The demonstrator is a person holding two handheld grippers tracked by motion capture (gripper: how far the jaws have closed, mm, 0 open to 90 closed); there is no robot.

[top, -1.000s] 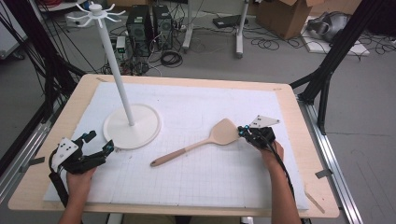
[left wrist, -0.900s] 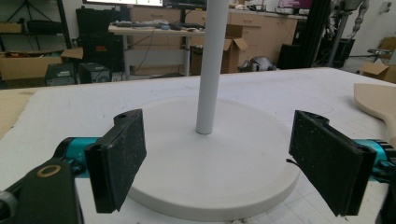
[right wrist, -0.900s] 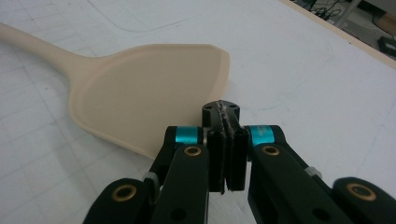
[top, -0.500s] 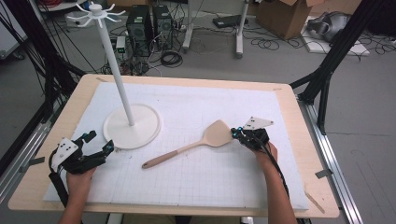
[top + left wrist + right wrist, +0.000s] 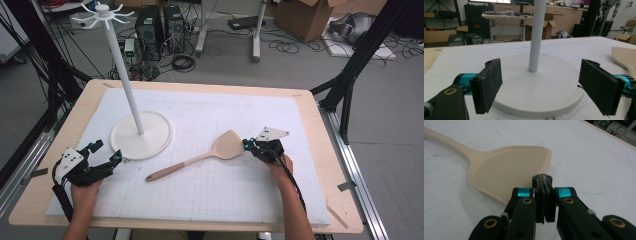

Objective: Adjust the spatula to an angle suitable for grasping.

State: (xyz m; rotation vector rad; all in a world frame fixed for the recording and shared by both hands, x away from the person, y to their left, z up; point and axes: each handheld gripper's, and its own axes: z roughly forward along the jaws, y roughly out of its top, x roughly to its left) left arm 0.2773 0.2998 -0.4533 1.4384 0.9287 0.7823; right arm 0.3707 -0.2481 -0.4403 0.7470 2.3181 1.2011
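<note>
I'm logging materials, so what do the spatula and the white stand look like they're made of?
Spatula: probably pale wood or matte plastic; beige, no glare, and the handle tip looks darker, though no grain is visible. Stand: likely white painted metal or plastic, since its smooth round base and pole show an even, faint sheen.

The spatula [image 5: 210, 155] now lies further left, its handle end nearer the stand's base [image 5: 141, 135], the right gripper [image 5: 248, 145] following.
</note>
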